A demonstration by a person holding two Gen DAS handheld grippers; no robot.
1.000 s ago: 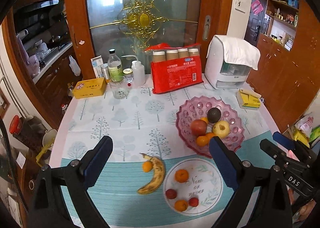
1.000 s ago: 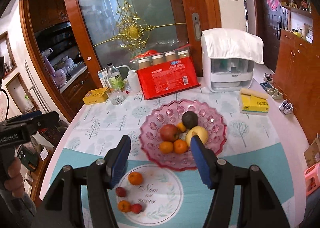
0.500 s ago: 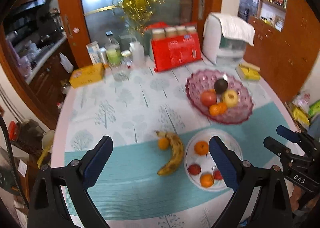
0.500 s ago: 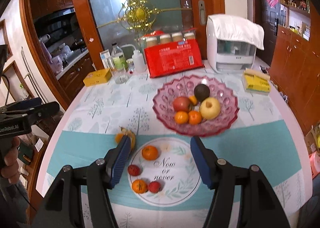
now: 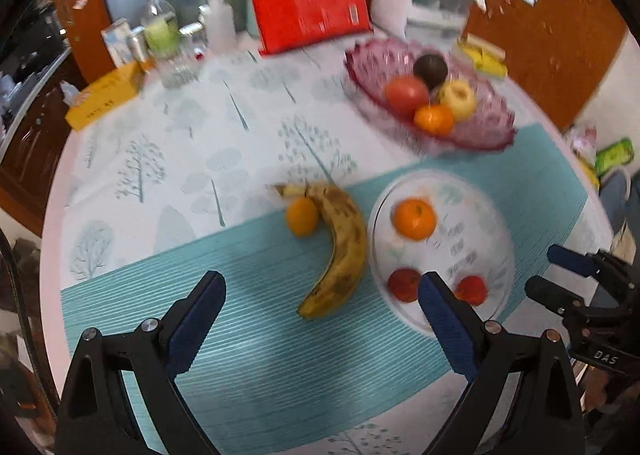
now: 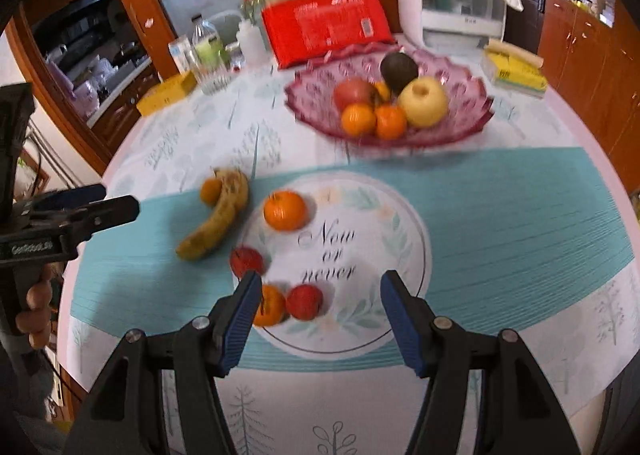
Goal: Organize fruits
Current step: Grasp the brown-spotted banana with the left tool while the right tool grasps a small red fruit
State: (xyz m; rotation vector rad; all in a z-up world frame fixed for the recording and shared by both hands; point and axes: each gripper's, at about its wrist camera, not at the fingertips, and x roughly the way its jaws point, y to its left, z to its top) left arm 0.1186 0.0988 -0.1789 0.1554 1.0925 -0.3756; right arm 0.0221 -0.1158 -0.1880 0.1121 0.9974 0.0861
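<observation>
Left wrist view:
Gripper: left gripper [image 5: 320,297] hangs above the teal band of the tablecloth [image 5: 256,335], jaws spread wide, nothing between them.
Banana: a brown-speckled banana [image 5: 342,247] lies on the cloth ahead of the jaws, curved, with a small orange [image 5: 302,216] touching its inner side near the stem.
Plate: a white plate [image 5: 486,243] sits just right of the banana, holding a larger orange [image 5: 414,218] at the far side and two small red fruits [image 5: 404,284] near the right fingertip.
Bowl: a pink glass bowl [image 5: 480,127] stands beyond the plate with a red apple [image 5: 406,93], a yellow apple [image 5: 458,97], an orange and a dark avocado [image 5: 430,69].
Edge: right gripper [image 5: 560,277] enters at the right border, its blue-padded jaws apart.

Right wrist view:
Gripper: right gripper [image 6: 316,303] hovers over the near rim of the white plate [image 6: 384,247], jaws apart and empty.
Plate: lettered "Now or never", it carries one orange [image 6: 285,210] at the far left, a small red fruit [image 6: 246,261] on the left rim, and an orange and a red fruit side by side just by the left fingertip.
Banana: it lies left of the plate on the cloth [image 6: 520,215], the small orange [image 6: 211,190] against its stem end.
Bowl: pink glass bowl [image 6: 464,115] beyond the plate, filled with apples, oranges and the avocado.
Background: a red package [image 6: 326,29], a white appliance [image 6: 452,5] and a yellow box [image 6: 166,93] at the table's far side.
Edge: left gripper [image 6: 100,201] at the left border, hand on its grip.
</observation>
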